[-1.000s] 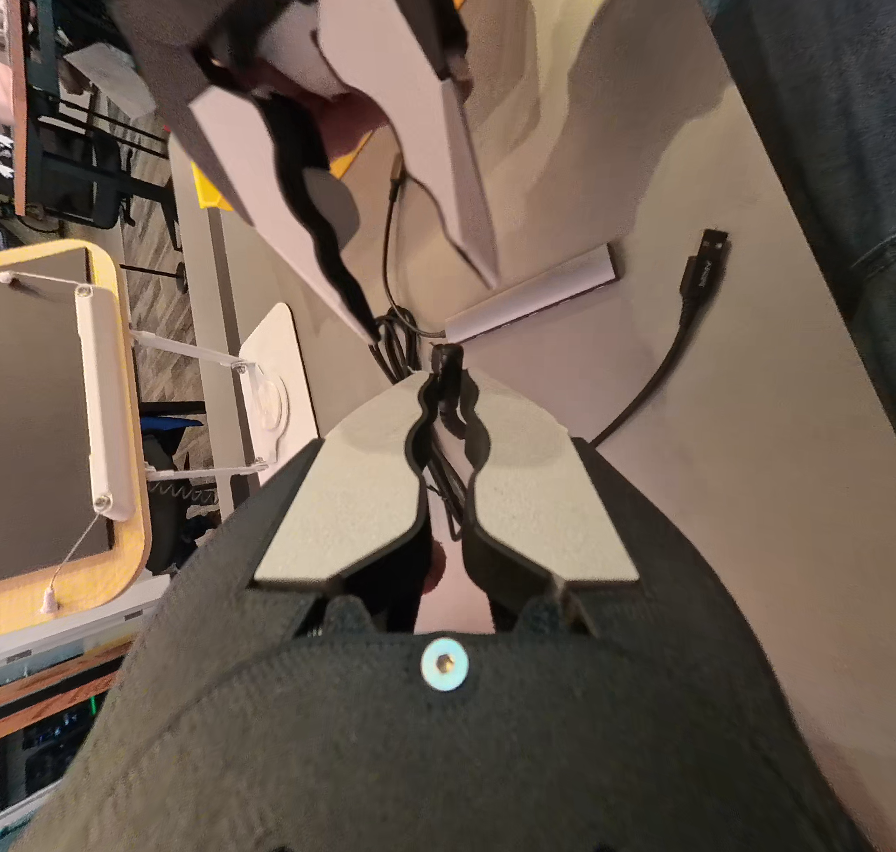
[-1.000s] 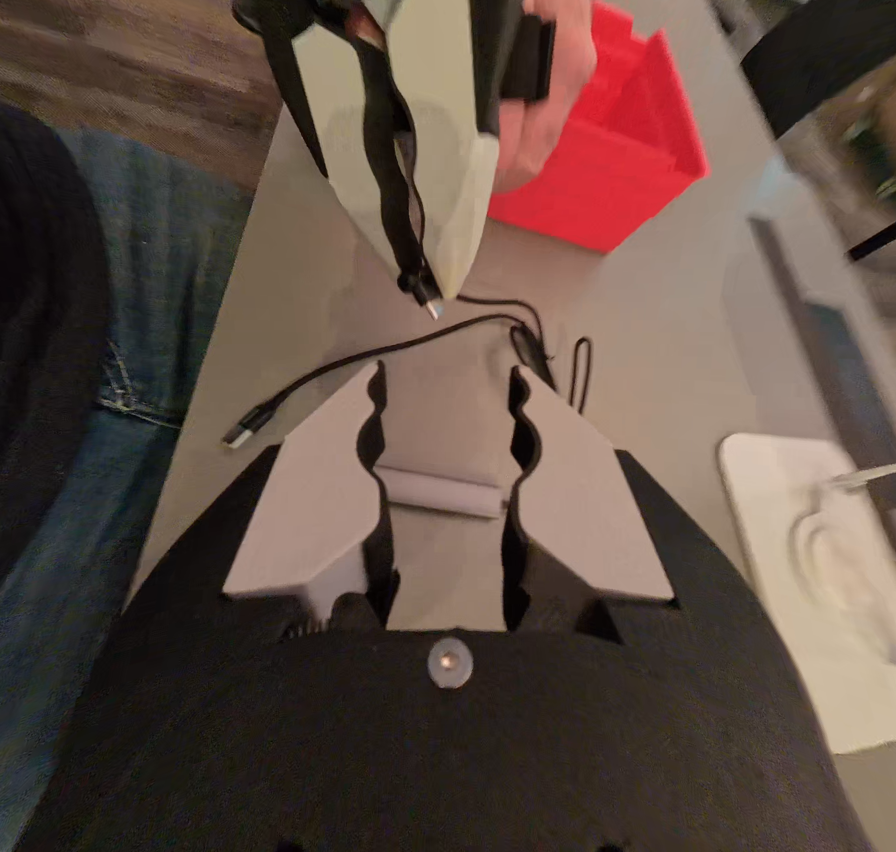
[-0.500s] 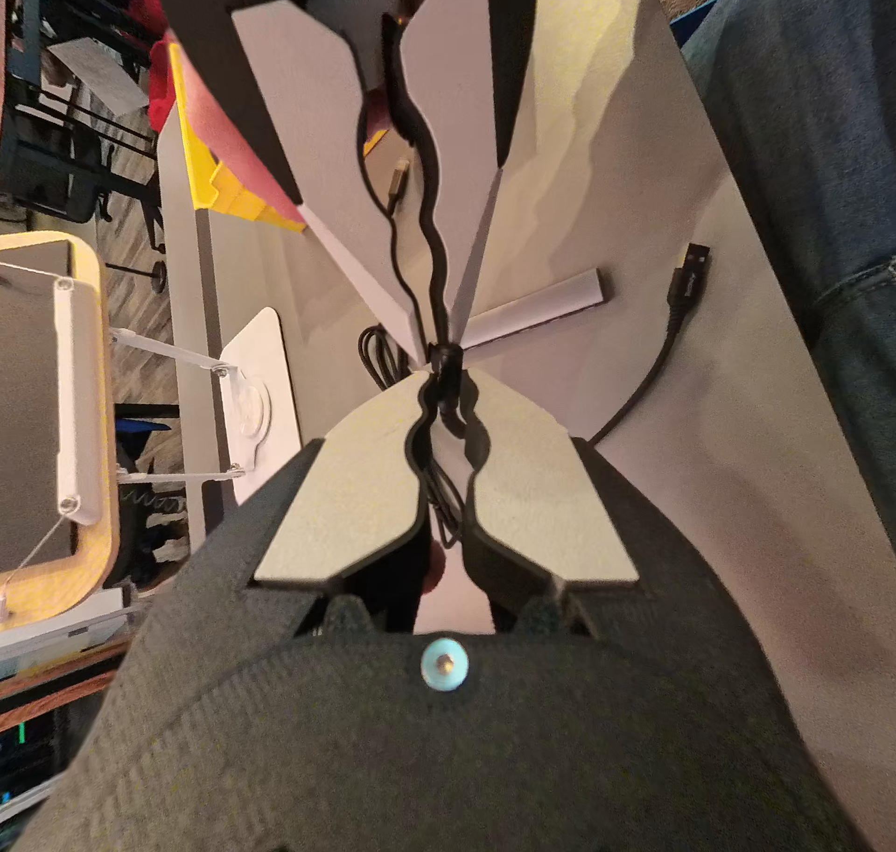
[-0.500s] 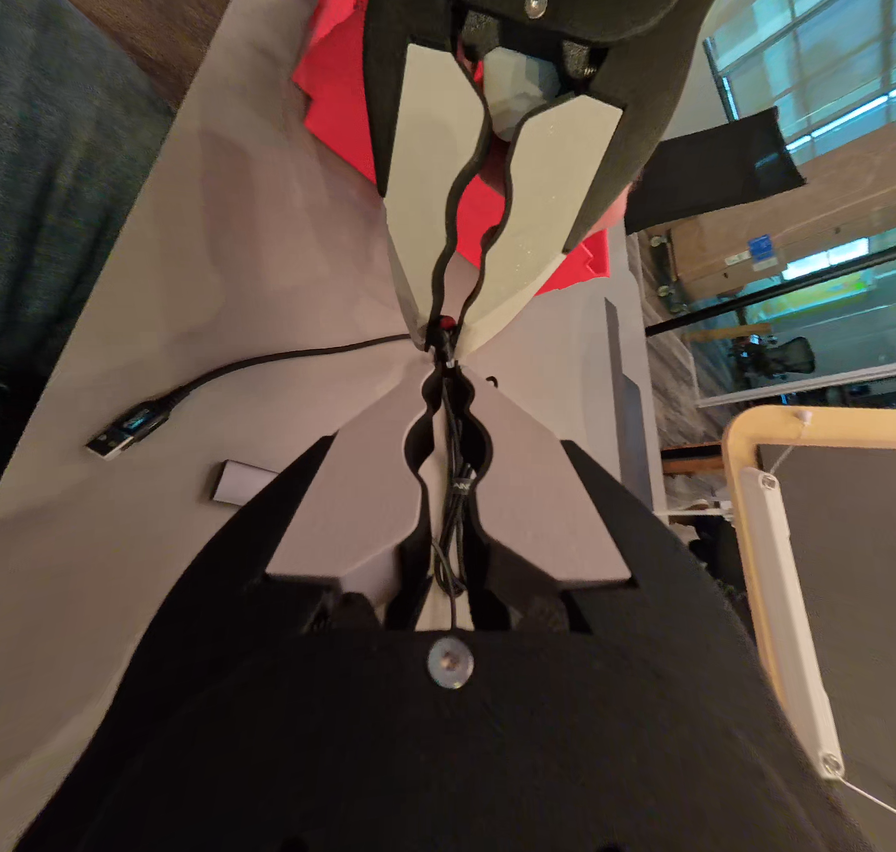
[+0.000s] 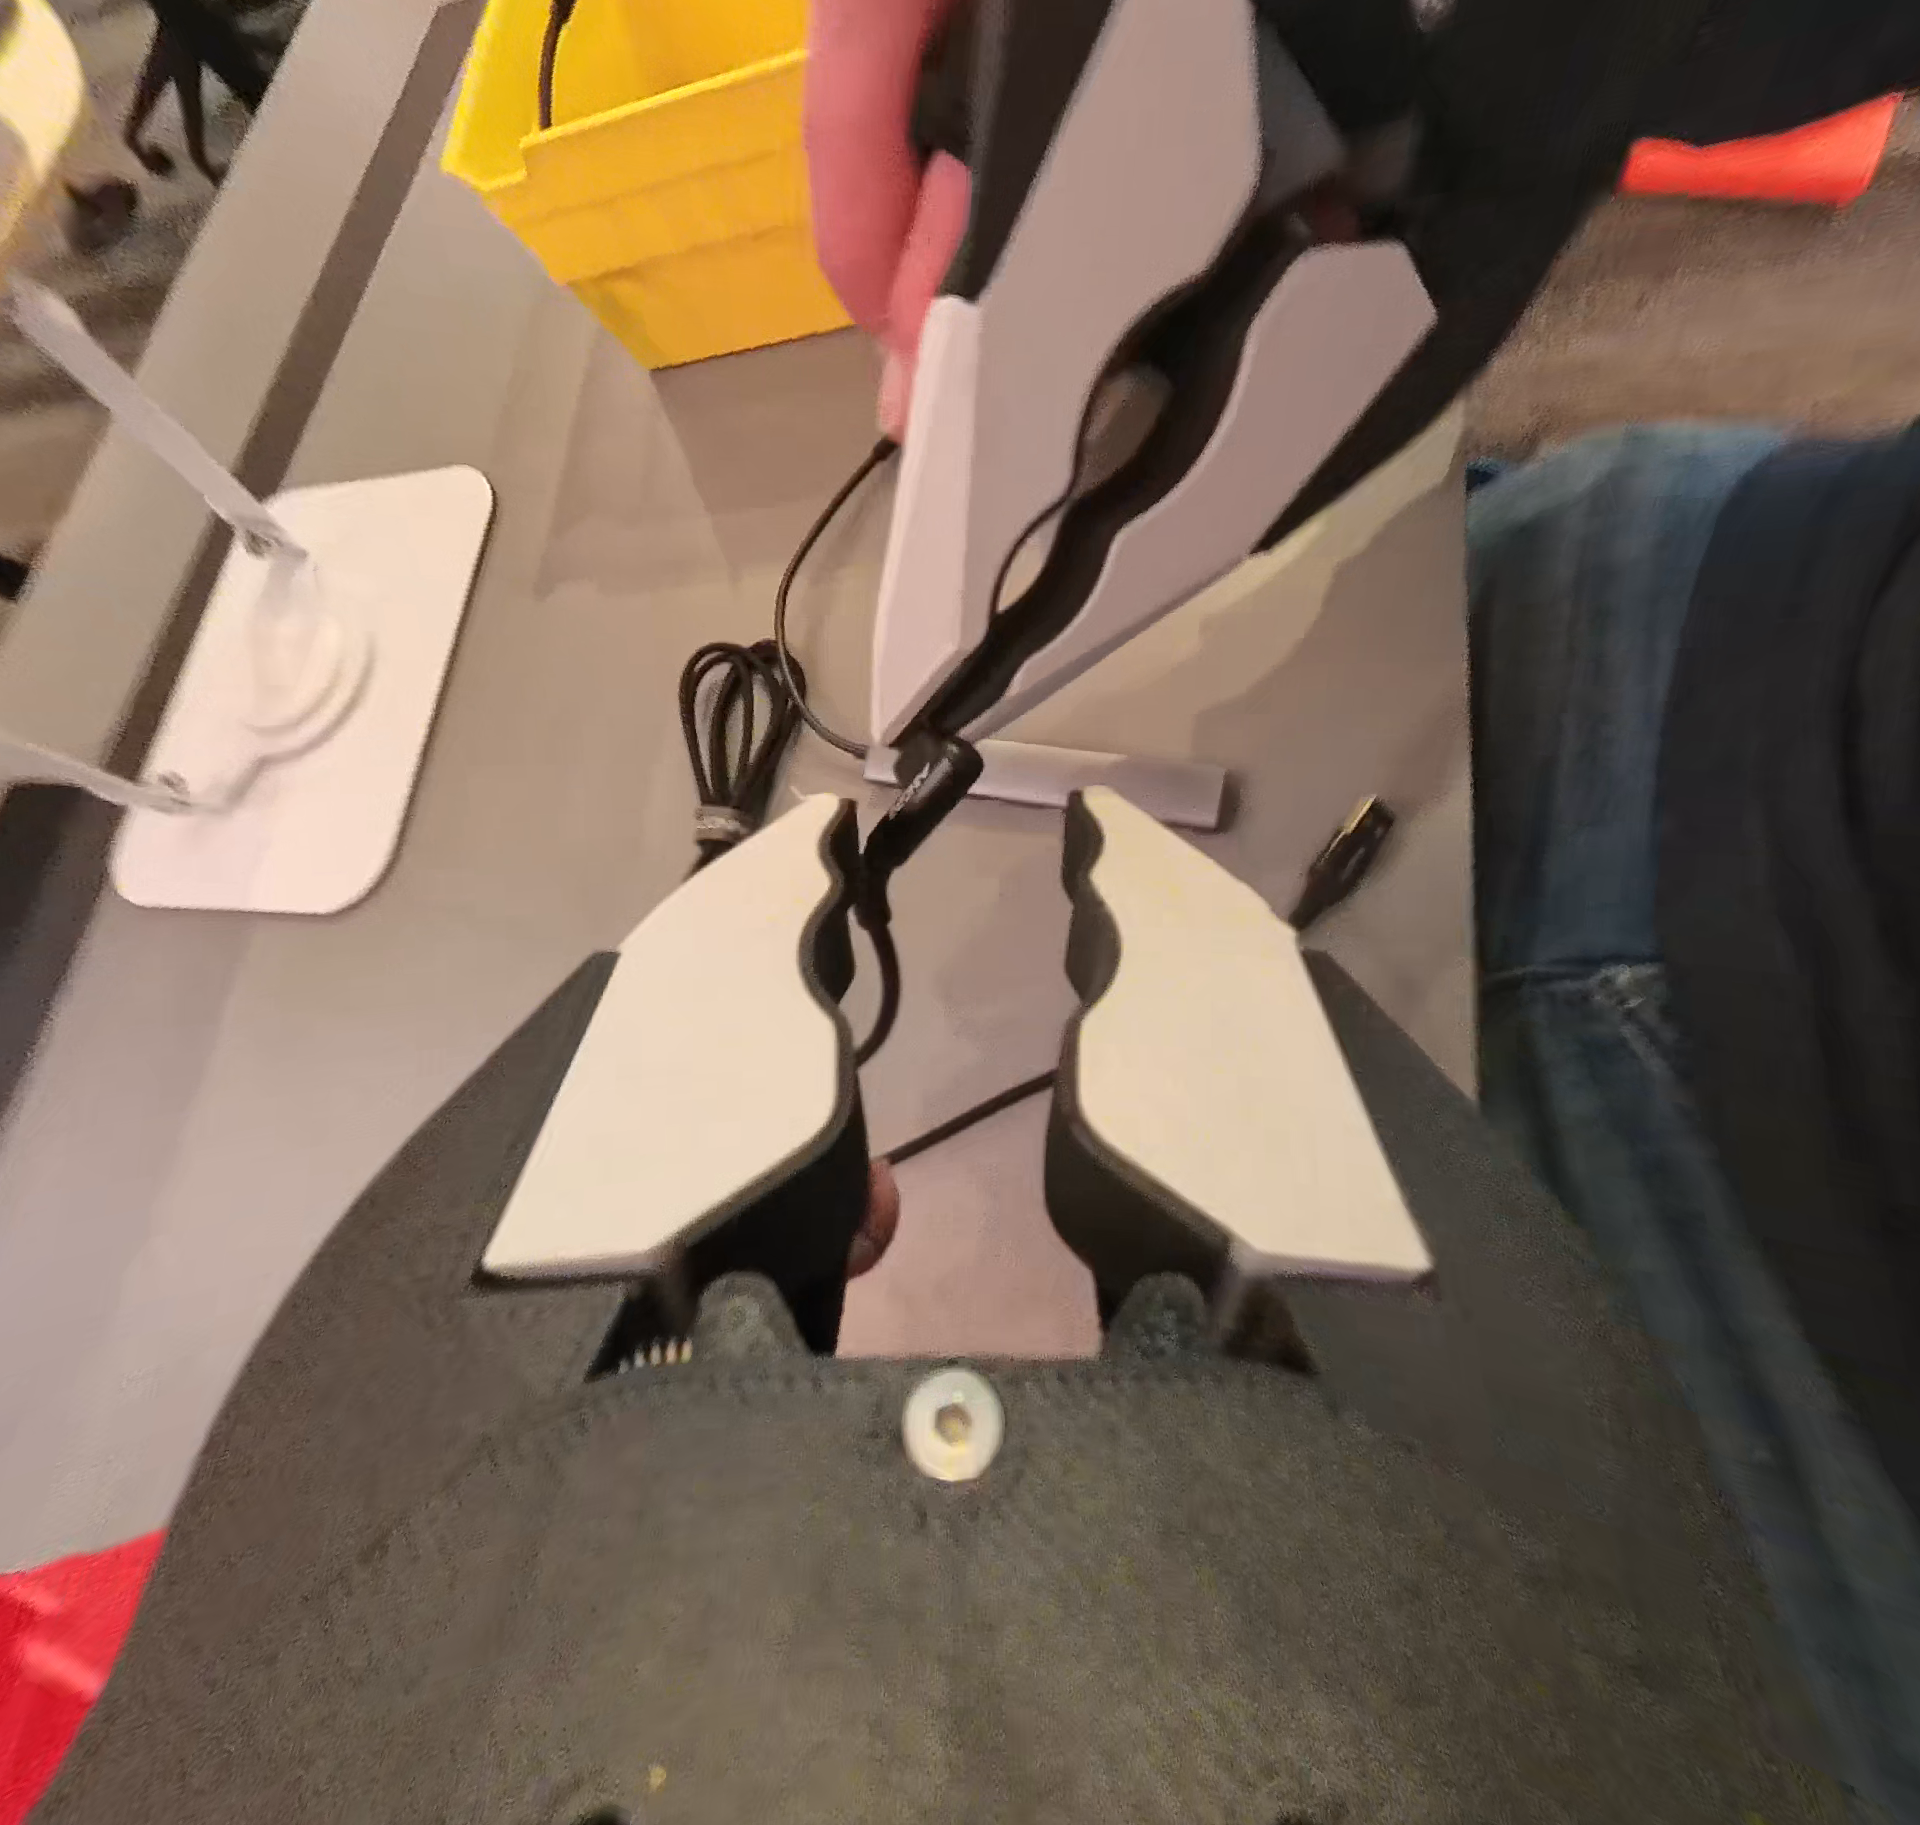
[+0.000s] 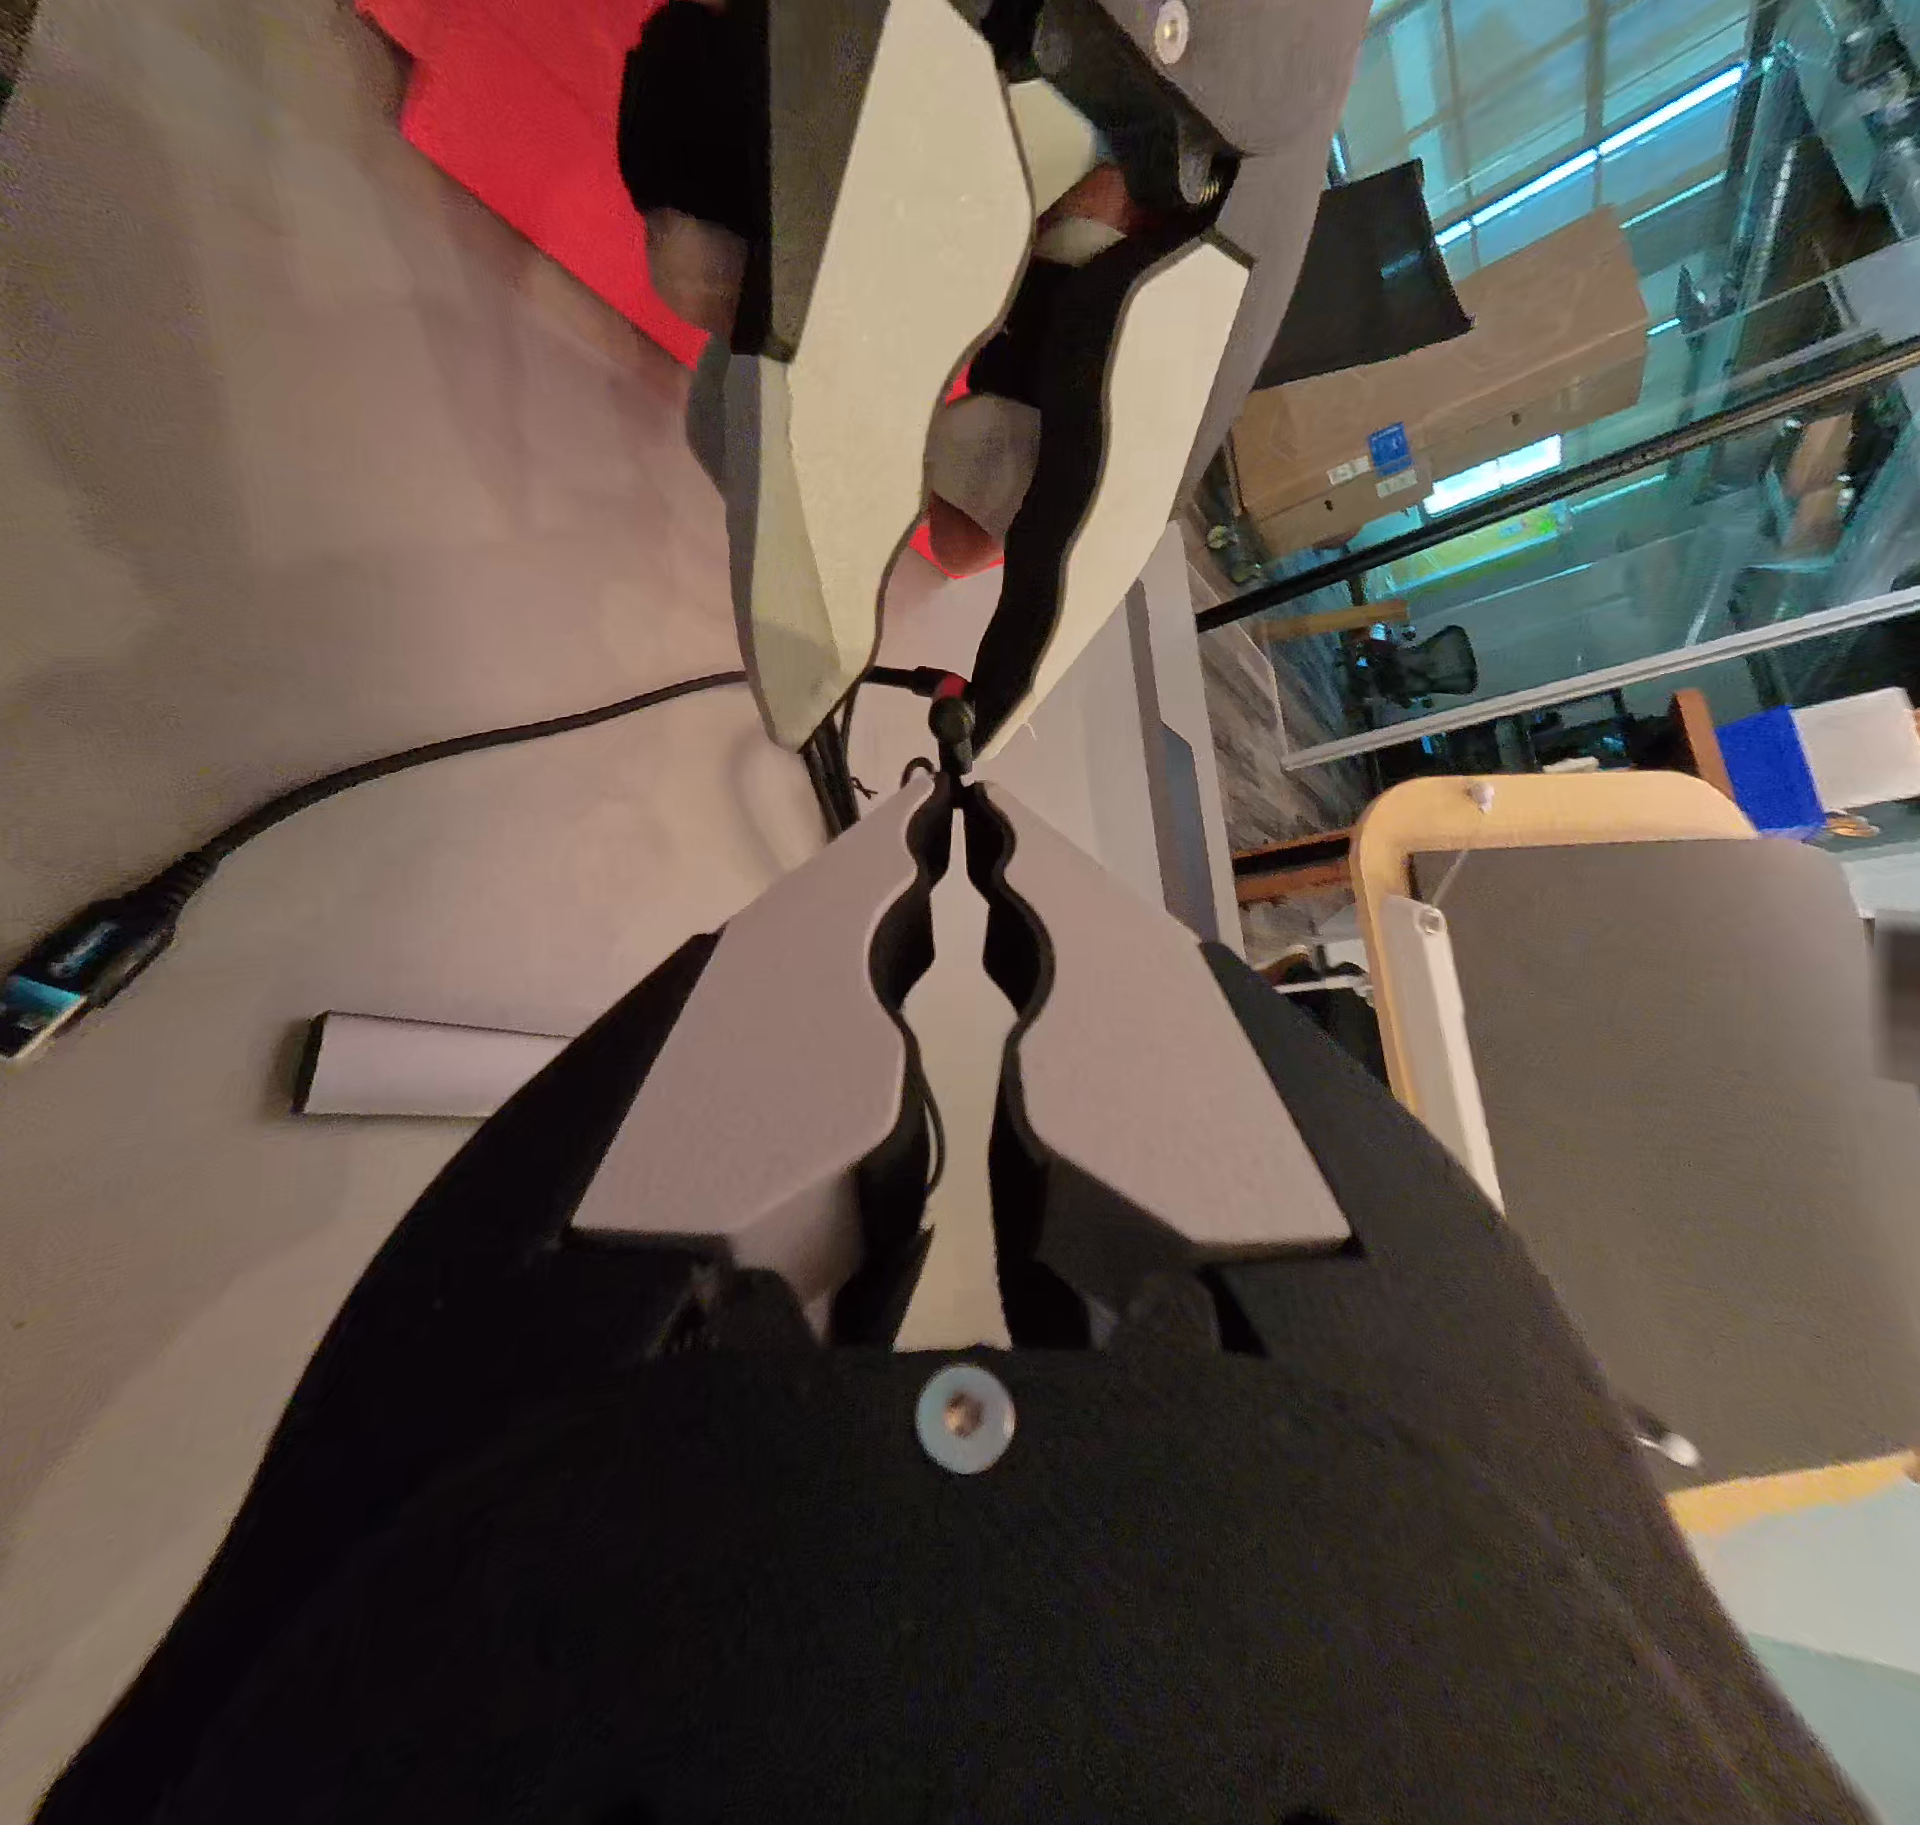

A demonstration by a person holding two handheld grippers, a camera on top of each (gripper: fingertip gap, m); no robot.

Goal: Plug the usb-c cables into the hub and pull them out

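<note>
My right gripper (image 6: 951, 788) pinches the thin black usb-c cable (image 5: 920, 788) tip; my left gripper (image 5: 961, 819) gapes, so the plug may swivel off the slim silver hub (image 5: 1091, 773).

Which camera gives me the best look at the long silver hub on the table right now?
The left wrist view: the long silver hub lies crosswise just beyond the open left gripper, only its left end covered by the black cable plug. In the right wrist view only one end of the hub shows; the right gripper hides the rest.
</note>
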